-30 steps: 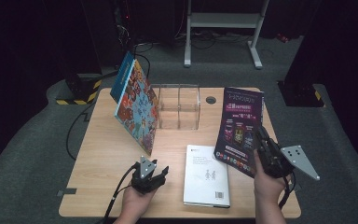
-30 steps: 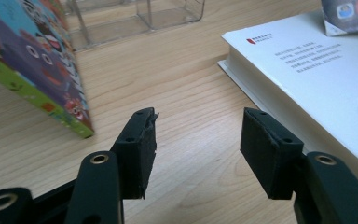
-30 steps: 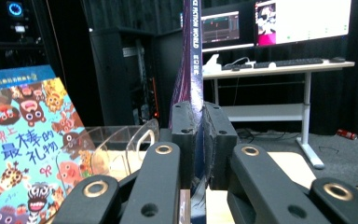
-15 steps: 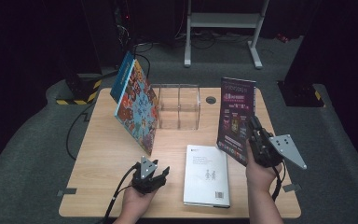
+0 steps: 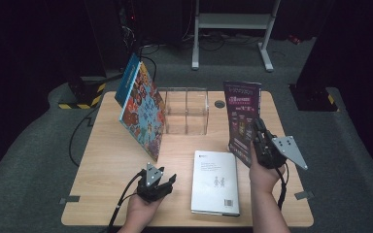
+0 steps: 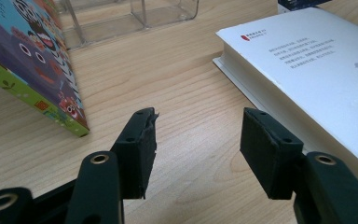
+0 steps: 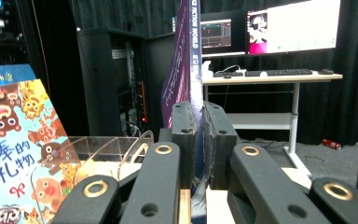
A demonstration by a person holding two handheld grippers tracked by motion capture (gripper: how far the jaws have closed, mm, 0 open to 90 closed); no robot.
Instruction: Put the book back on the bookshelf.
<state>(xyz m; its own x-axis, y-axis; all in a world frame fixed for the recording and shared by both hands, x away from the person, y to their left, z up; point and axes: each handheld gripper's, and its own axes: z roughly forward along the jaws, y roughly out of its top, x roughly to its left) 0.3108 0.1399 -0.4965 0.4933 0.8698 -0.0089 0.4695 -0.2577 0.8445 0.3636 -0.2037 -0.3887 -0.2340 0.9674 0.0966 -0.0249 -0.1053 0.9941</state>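
Two grippers, one purple magazine held upright.
High view: right gripper (image 5: 261,141) clamps the purple magazine (image 5: 242,116) at 3 o'clock on the table (image 5: 107,160). Left gripper view: left gripper (image 6: 198,140) gapes, holding nothing. Right gripper view: jaws pinch the magazine's lower edge.

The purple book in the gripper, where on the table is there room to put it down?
Bare wood lies right of the white book, under the right gripper holding the purple book. More lies between the white book and the colourful picture book, though the left gripper rests there. The back middle is crowded by the clear holder.
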